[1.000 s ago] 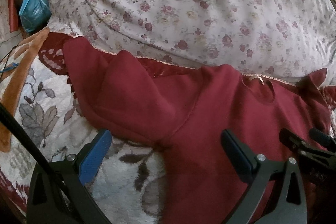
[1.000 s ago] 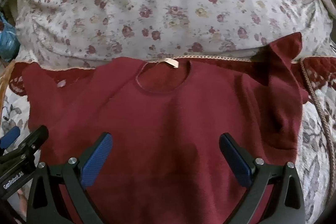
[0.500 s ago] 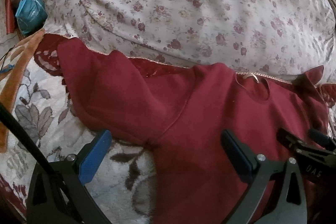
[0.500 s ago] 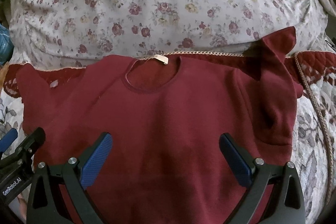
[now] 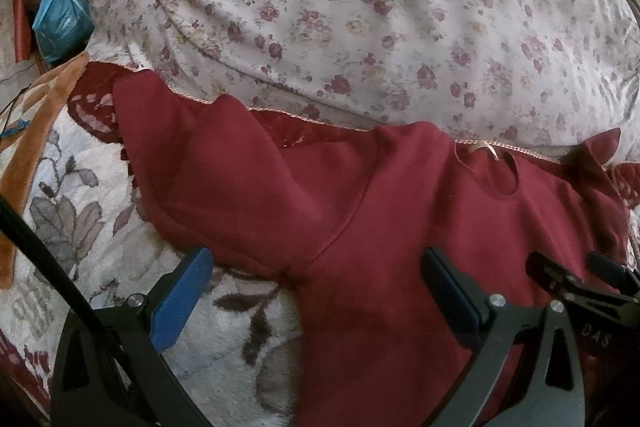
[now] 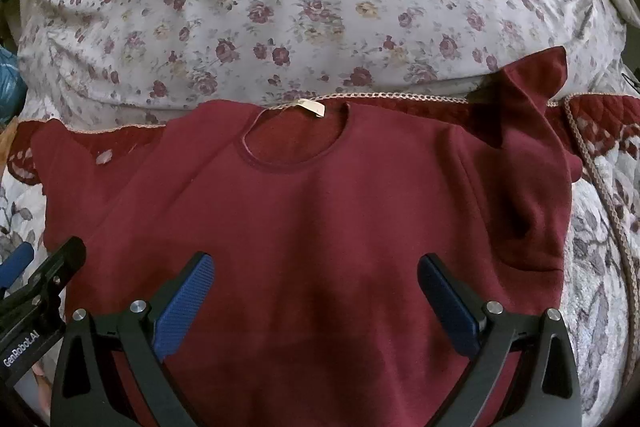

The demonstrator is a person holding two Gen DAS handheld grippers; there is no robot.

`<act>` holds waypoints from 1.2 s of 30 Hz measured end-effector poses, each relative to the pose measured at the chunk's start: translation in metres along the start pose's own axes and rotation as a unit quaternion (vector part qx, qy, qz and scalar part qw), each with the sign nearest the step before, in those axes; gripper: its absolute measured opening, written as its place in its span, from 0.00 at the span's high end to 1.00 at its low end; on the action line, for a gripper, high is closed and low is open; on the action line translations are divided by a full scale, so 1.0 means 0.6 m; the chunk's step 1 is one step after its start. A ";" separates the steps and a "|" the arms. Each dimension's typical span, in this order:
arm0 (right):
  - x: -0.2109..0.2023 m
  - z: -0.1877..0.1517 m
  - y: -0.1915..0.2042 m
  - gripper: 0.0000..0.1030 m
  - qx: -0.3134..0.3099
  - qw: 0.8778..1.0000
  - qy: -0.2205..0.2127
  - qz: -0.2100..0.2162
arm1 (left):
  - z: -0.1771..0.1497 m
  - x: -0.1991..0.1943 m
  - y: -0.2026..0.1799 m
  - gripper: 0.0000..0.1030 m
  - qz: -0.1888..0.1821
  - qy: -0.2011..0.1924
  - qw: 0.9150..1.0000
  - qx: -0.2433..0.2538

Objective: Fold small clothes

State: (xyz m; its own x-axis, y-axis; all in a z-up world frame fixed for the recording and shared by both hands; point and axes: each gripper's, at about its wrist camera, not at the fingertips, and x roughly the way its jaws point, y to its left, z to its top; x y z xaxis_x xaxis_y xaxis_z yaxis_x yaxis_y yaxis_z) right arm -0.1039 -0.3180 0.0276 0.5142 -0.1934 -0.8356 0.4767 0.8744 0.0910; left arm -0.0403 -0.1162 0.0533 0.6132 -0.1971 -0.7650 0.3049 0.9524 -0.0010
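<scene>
A dark red shirt (image 6: 320,219) is seen lying flat beneath 2 wide-open, empty grippers, left gripper (image 5: 316,295) and right gripper (image 6: 316,291), which have been eased slightly back in the last second, leaving both sleeves unfolded.

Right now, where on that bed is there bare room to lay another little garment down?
Free: the leafy blanket left of the red sweater, and a strip right of its bunched sleeve. Crowded: the sweater fills the middle, the floral pillow blocks behind it, and both open grippers hover in front.
</scene>
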 end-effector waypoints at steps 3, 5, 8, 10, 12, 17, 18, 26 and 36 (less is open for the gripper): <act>0.000 0.000 0.000 0.00 -0.001 1.000 0.002 0.002 | 0.001 0.000 0.000 0.00 0.001 -0.001 1.000 0.000; 0.000 0.000 0.001 0.00 -0.002 1.000 0.002 0.002 | 0.001 0.000 0.001 0.00 0.000 0.000 1.000 0.000; 0.002 0.000 0.001 0.00 -0.004 1.000 0.004 0.003 | 0.002 -0.001 0.003 0.00 0.001 0.000 1.000 -0.001; 0.002 0.000 0.001 0.00 -0.004 1.000 0.004 0.003 | 0.001 -0.001 0.005 0.00 0.002 -0.001 1.000 -0.003; 0.004 -0.001 0.000 0.00 -0.003 1.000 0.008 0.005 | 0.002 0.000 0.006 0.00 0.003 -0.001 1.000 -0.004; 0.006 0.000 -0.001 0.00 -0.003 1.000 0.011 0.008 | 0.000 0.002 0.002 0.00 0.007 0.001 1.000 -0.001; 0.006 0.001 -0.001 0.00 -0.004 1.000 0.011 0.008 | -0.001 0.002 0.001 0.00 0.006 0.001 1.000 0.000; 0.010 0.004 -0.004 0.00 -0.001 1.000 0.016 0.006 | -0.002 0.004 -0.001 0.00 0.008 0.001 1.000 0.002; 0.013 0.003 -0.002 0.00 -0.002 1.000 0.018 0.008 | -0.003 0.006 -0.001 0.00 0.010 0.002 1.000 -0.001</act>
State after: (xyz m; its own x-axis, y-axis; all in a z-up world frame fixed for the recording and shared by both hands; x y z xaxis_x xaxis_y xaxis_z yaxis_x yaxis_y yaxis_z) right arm -0.0994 -0.3213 0.0222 0.4962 -0.1639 -0.8526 0.4662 0.8787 0.1024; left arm -0.0395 -0.1170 0.0497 0.6160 -0.1770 -0.7676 0.2914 0.9565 0.0133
